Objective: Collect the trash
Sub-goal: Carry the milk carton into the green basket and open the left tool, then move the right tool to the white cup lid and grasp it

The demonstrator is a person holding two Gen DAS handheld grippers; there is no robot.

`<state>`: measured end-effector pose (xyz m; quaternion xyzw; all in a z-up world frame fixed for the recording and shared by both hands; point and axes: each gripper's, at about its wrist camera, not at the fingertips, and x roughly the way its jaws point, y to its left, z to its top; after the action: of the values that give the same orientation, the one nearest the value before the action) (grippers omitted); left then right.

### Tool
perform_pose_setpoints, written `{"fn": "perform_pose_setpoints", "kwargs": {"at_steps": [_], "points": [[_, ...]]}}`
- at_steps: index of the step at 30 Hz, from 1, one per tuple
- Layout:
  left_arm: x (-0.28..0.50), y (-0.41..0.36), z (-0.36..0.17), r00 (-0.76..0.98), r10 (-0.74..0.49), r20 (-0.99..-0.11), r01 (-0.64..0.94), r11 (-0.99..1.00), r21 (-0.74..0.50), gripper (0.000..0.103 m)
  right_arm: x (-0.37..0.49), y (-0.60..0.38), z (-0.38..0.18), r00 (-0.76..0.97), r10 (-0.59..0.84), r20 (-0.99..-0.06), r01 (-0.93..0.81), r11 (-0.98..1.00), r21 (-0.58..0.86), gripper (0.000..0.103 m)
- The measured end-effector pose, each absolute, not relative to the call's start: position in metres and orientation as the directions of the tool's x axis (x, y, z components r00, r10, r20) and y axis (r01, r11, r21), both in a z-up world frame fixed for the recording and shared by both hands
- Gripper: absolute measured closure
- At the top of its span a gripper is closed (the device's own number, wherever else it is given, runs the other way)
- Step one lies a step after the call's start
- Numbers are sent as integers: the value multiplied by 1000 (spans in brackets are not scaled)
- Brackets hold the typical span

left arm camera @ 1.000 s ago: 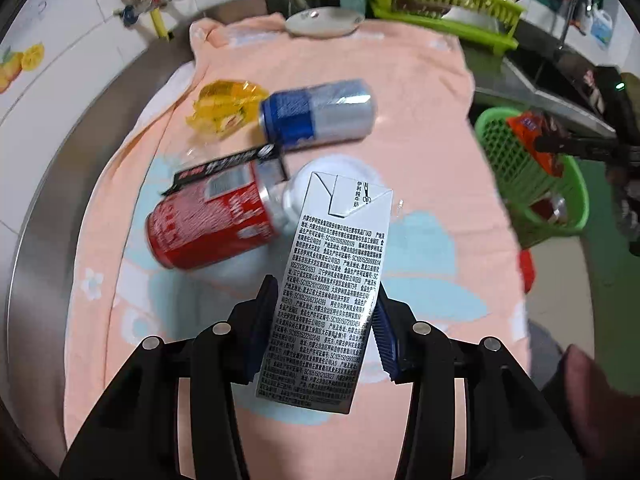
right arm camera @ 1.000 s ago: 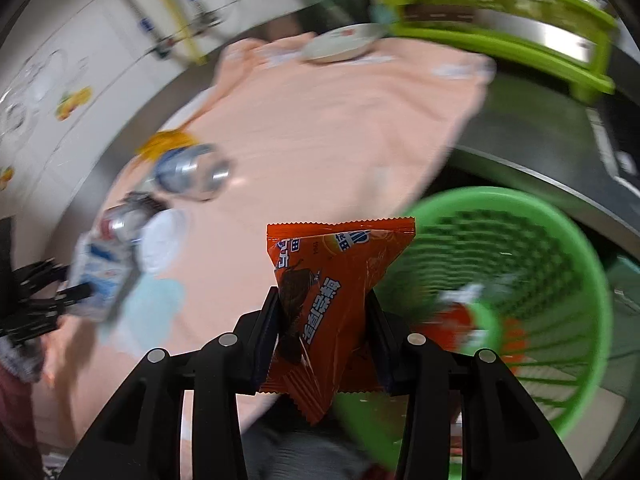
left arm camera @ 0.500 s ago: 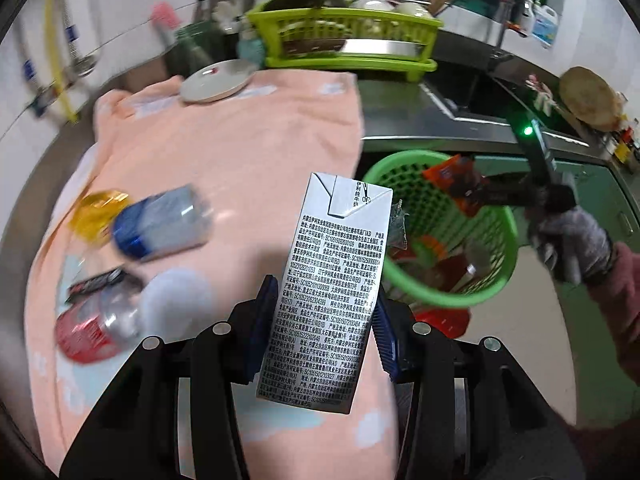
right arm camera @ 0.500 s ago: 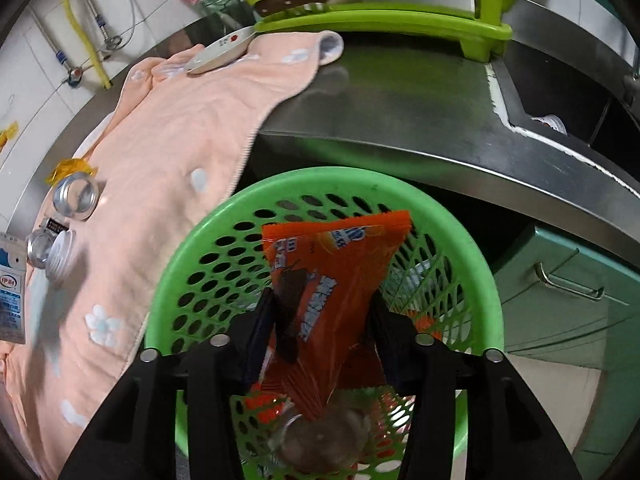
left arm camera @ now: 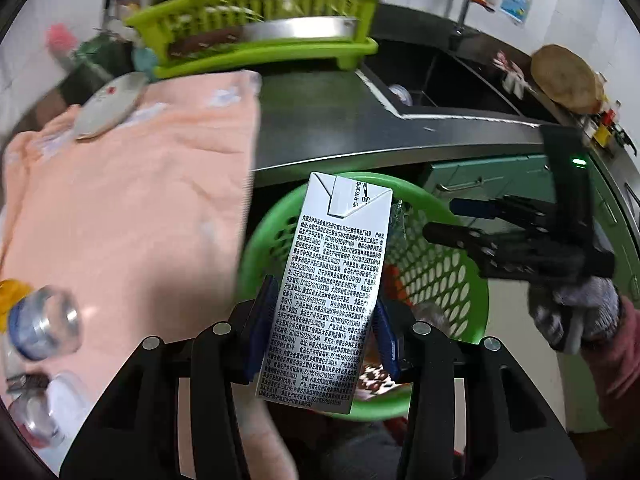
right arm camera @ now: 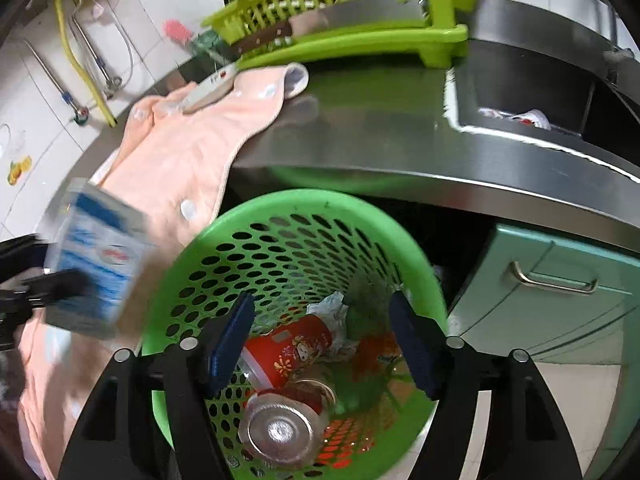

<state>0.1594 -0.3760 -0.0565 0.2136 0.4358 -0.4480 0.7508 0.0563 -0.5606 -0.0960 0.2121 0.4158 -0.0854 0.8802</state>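
Gripping the carton [left arm camera: 328, 296] beside the basket [right arm camera: 280, 216], the left gripper [left arm camera: 324, 320] needs centring; the right gripper [right arm camera: 322, 344], just opened, holds nothing.

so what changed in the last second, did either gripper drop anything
The right gripper let go: its jaws have just been opening, and the orange snack packet it held now lies in the green basket. The left gripper swung from over the peach towel to the basket. Unchanged: it stays clamped on the milk carton, and the cans remain on the towel.
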Motion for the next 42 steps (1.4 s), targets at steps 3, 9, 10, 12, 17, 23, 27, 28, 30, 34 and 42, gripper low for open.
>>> {"fn": "perform_pose_setpoints", "kwargs": {"at_steps": [3, 9, 10, 12, 17, 23, 27, 28, 30, 34, 42], "points": [[159, -401, -72, 183, -486, -855, 867, 490, -93, 58, 42, -567, -92, 658, 22, -752, 332, 888, 317, 36], [164, -446, -110, 103, -476, -873, 838, 515, -182, 58, 19, -578, -90, 683, 14, -730, 352, 869, 347, 35], [163, -452, -117, 93, -473, -876, 831, 521, -194, 58, 17, -579, -90, 685, 11, -729, 354, 869, 346, 35], [161, -460, -127, 76, -470, -880, 819, 533, -214, 58, 14, -581, -91, 689, 13, -724, 356, 864, 355, 34], [151, -477, -143, 48, -459, -887, 819, 526, -228, 57, 7, -584, -94, 698, 24, -715, 354, 857, 375, 33], [144, -482, -144, 41, -471, -881, 827, 511, -235, 43, 4, -584, -98, 694, 30, -720, 357, 854, 379, 33], [142, -474, -133, 62, -483, -874, 828, 514, -225, 43, 3, -580, -94, 698, 34, -715, 346, 858, 379, 33], [142, -470, -129, 76, -488, -870, 828, 516, -217, 43, 2, -579, -92, 700, 35, -713, 343, 860, 378, 33], [143, -461, -119, 88, -506, -858, 820, 526, -226, 43, 2, -576, -87, 704, 38, -710, 335, 863, 378, 33], [145, -431, -92, 150, -535, -831, 810, 548, -207, 42, 3, -566, -74, 719, 41, -694, 315, 871, 378, 33], [149, -355, -49, 282, -548, -788, 754, 634, -171, 42, 21, -521, -47, 735, 78, -673, 227, 907, 354, 33]]}}
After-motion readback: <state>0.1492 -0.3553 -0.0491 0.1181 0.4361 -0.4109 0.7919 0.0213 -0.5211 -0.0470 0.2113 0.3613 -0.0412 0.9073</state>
